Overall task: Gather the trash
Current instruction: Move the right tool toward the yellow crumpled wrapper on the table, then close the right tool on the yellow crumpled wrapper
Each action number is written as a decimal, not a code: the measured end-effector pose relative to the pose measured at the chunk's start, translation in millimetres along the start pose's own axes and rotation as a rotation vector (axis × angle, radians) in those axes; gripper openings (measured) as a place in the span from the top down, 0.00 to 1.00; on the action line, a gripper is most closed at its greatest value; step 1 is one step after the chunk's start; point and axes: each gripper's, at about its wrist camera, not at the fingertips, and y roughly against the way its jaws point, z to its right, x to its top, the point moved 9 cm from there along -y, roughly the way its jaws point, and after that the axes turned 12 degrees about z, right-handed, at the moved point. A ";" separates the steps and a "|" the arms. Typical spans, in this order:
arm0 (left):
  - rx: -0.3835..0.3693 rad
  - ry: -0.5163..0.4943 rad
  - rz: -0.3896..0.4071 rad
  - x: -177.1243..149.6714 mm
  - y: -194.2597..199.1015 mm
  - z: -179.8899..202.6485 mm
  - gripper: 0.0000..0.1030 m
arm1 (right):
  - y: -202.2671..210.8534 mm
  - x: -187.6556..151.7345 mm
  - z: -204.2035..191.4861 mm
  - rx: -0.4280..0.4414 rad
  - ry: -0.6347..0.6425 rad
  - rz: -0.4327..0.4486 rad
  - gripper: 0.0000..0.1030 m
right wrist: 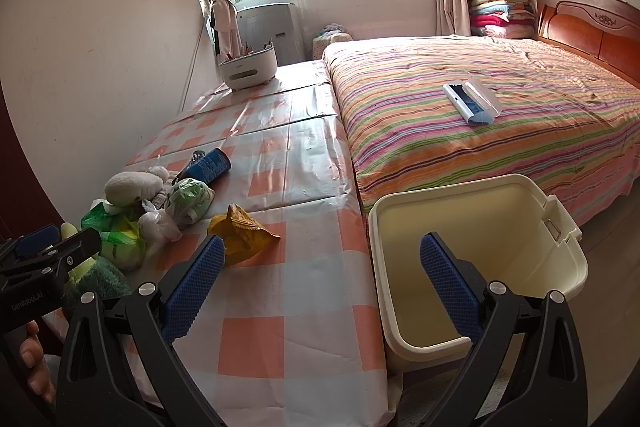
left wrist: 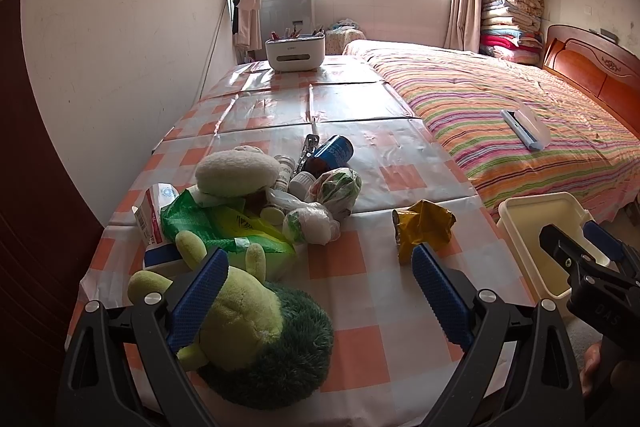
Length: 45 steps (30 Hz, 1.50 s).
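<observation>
Both grippers (left wrist: 318, 293) (right wrist: 322, 285) spread wide, empty; crumpled yellow wrapper (left wrist: 422, 227) lengthwise toward the bin (right wrist: 560, 227)

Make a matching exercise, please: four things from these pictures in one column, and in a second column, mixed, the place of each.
Things:
1. yellow wrapper
2. cream bin
3. white and blue case
4. green plush toy

Places:
A. on the striped bed cover
B. on the floor, beside the table edge
C. alone on the checked tablecloth, apart from the pile
D. on the table, between the fingers of the open left claw

Pairs: 1-C, 2-B, 3-A, 4-D
</observation>
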 end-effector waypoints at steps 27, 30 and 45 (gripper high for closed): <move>-0.002 -0.004 -0.004 -2.2 2.7 -0.4 0.12 | 0.5 -0.6 -4.5 0.012 0.004 -0.009 0.06; 0.003 0.001 -0.003 -1.0 3.7 -3.4 0.12 | 0.7 -0.5 -5.9 0.016 0.007 -0.009 0.06; 0.011 0.009 -0.001 3.0 7.0 -11.6 0.12 | 0.4 1.1 -9.1 0.028 0.015 -0.004 0.06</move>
